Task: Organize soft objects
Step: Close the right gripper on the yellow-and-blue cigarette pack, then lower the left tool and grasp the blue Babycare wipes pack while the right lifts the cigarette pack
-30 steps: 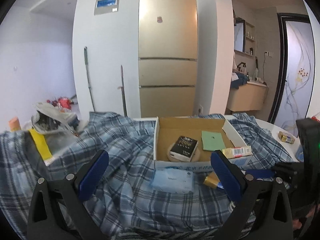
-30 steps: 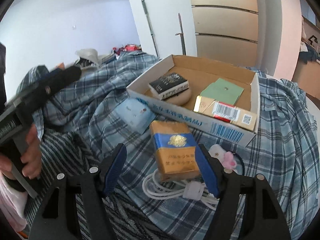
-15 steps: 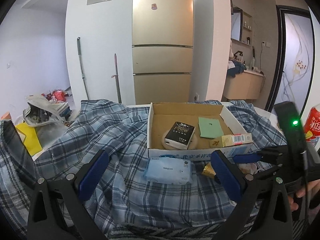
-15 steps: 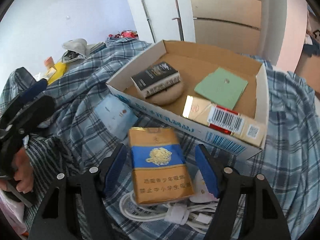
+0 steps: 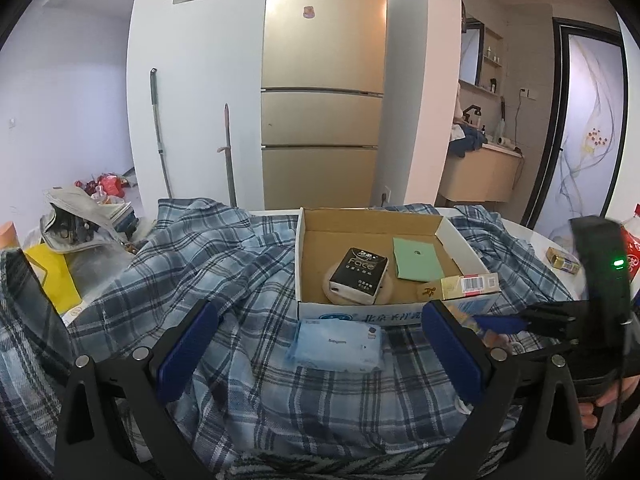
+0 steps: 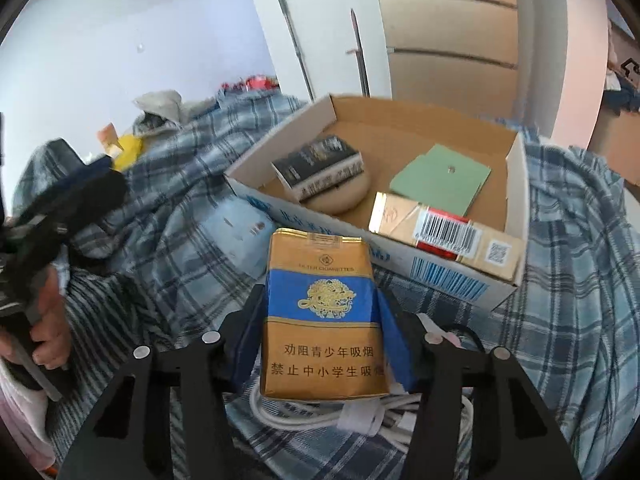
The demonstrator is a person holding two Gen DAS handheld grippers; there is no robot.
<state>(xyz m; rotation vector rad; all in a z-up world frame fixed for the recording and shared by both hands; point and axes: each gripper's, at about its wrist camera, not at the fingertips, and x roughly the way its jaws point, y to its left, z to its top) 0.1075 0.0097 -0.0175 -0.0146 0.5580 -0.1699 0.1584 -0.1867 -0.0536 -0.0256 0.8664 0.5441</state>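
A soft gold-and-blue cigarette pack [image 6: 322, 320] lies over a coiled white cable [image 6: 320, 412] on the plaid cloth. My right gripper [image 6: 320, 308] is closing around it, and both blue pads touch its sides. In front of the cardboard box [image 5: 304, 240], a light-blue tissue pack [image 5: 334, 346] lies between the wide-open fingers of my left gripper [image 5: 320, 332], untouched. The box holds a black tissue pack [image 5: 362, 270] on a round beige pad, a green card [image 5: 416, 258] and a gold carton [image 5: 468, 286]. The left wrist view shows the right gripper [image 5: 500, 322] at the box's front right corner.
A blue plaid cloth [image 5: 200, 264] covers the whole work surface in folds. A grey bag [image 5: 76, 220] and a yellow sheet [image 5: 52, 276] lie at its far left. A small gold packet [image 5: 562, 260] sits on the bare table at right. A hand [image 6: 48, 320] holds the left gripper.
The right gripper's jaws have narrowed from wide apart to touching the cigarette pack's sides, and the pack now looms larger between them. The left gripper has stayed open over the blue tissue pack.
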